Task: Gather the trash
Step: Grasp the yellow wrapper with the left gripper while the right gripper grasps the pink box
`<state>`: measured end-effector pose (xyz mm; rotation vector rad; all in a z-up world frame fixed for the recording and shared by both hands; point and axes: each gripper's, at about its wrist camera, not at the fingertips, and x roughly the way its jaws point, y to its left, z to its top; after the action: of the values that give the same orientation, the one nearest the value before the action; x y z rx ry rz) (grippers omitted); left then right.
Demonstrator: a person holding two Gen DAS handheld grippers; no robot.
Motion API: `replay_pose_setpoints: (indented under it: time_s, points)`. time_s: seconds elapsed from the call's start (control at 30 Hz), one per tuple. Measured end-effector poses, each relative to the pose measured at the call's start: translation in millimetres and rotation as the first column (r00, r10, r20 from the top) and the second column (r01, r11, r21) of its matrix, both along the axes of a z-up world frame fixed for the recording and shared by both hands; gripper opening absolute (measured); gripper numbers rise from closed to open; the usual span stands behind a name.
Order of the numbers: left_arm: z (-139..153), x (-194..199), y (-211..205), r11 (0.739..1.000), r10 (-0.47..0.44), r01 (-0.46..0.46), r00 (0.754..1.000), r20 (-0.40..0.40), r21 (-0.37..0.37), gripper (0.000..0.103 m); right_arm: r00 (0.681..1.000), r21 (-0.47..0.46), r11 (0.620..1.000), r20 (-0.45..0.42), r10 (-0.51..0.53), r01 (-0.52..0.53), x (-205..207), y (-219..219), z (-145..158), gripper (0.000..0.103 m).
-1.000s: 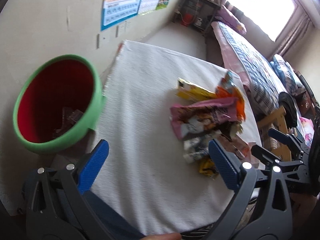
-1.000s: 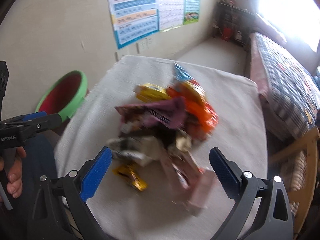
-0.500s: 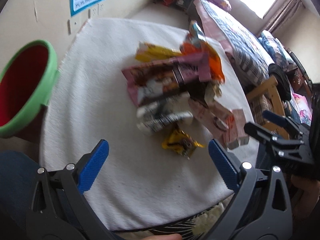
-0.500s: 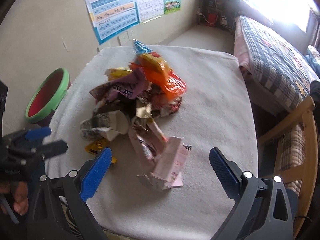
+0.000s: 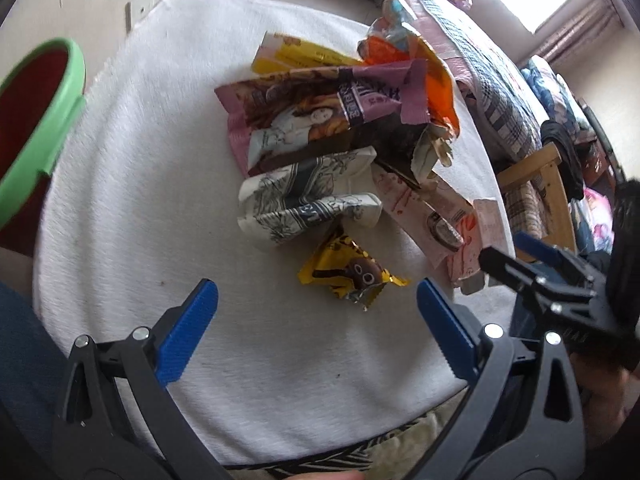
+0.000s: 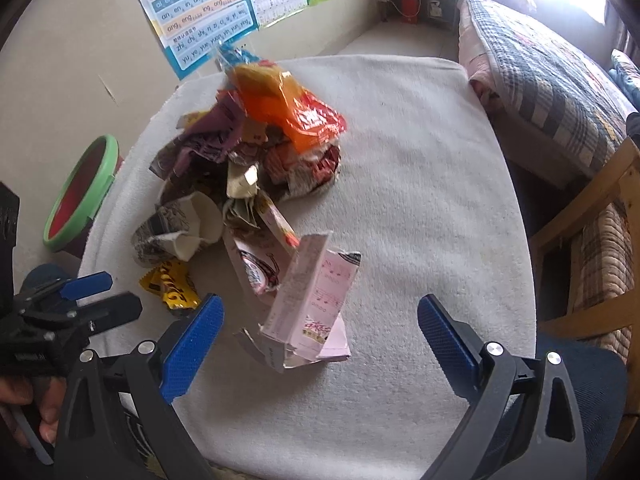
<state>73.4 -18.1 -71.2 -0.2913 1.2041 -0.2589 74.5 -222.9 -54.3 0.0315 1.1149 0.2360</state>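
The wall poster [image 6: 200,12] reads "an en in un ün", "ong".

Wrappers [image 6: 256,184] heaped on table [image 6: 420,200]; bin [image 6: 80,196] left.

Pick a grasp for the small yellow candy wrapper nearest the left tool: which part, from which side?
Probably the crimped silver end of the yellow wrapper, the end toward the left tool. It lies flat on the white cloth, apart from the pile, with only the crumpled paper cup close behind. Come from above on the near side, jaws across its short width; the open tool already frames it.
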Motion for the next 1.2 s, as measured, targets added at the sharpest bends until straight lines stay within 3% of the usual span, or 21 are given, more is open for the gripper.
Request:
replay_pose_setpoints:
  time_s: [0.23,0.43,0.6,0.67,0.83,0.9,1.2]
  points:
    - [-11.4,5.1,-11.3,1.000,-0.004,0.003,0.999,-0.038,-0.030,0.095,1.000,0.006,1.000,-0.016,0.017,-0.016,0.5,0.6,-10.7,0.088]
    - [-23.1,9.5,-18.1,1.000,-0.004,0.002,0.997,-0.080,-0.027,0.081,0.999,0.024,0.999,-0.034,0.038,-0.038,1.5,5.1,-17.6,0.072]
    - [-25.4,13.5,-16.3,0.999,0.010,-0.013,0.997,-0.081,-0.029,0.079,0.998,0.040,0.999,-0.058,0.039,-0.037,3.2,4.2,-25.4,0.064]
    - [-24.9,14.3,-16.3,0.999,0.017,-0.019,0.997,-0.077,-0.026,0.074,0.997,0.034,0.998,-0.061,0.046,-0.044,3.2,6.1,-27.6,0.062]
    - [-25.0,14.1,-18.0,1.000,0.012,-0.013,0.997,-0.079,-0.017,0.044,0.998,0.052,0.998,-0.060,0.034,-0.031,3.5,2.7,-26.9,0.054]
    - [-25.3,12.4,-18.0,1.000,0.010,-0.011,0.997,-0.078,-0.015,0.037,0.998,0.063,0.998,-0.064,0.025,-0.021,3.4,-0.2,-26.8,0.053]
    - [-21.4,6.2,-21.3,1.000,-0.020,0.019,0.997,-0.072,-0.013,0.019,0.998,0.070,0.997,-0.063,0.023,-0.019,-0.8,-3.7,-20.1,0.050]
